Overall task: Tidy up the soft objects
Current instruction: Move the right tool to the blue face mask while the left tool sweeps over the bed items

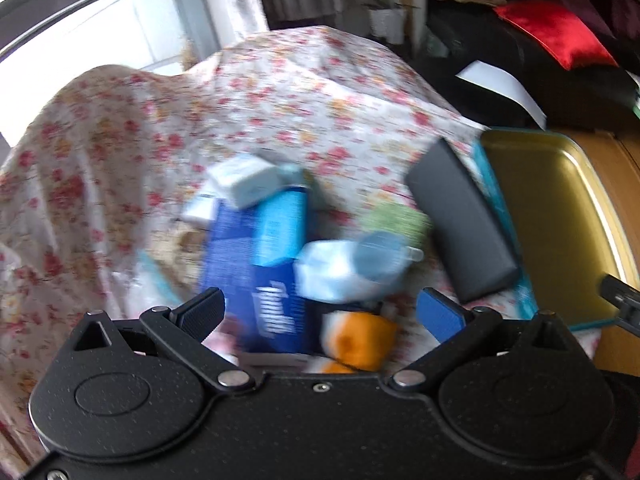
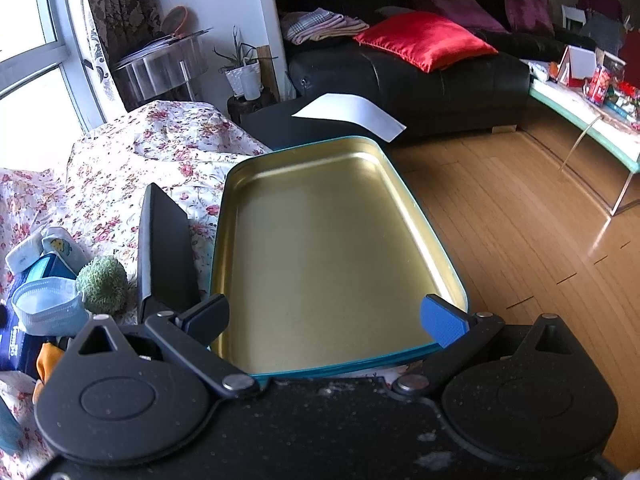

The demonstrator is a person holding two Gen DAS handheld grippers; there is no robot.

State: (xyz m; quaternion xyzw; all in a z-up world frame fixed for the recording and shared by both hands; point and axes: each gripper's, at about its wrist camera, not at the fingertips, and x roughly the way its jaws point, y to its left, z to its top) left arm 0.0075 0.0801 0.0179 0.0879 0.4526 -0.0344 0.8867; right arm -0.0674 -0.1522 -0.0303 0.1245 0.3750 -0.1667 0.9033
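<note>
Ahead of the wide-open, empty left hand-held gripper sits the pile of soft items, blue-white face mask nearest, while the right hand-held gripper, also open, hovers over the empty gold rectangular tin tray, presumably the drop-off.

A gold-lined tin tray with a teal rim lies flat and empty at the right edge of the floral-covered bed. Just left of it a black rectangular case lies lengthwise. Further left sits a fuzzy green ball, touching a folded light-blue face mask. An orange and white soft toy lies nearest, beside a blue packet.
</note>
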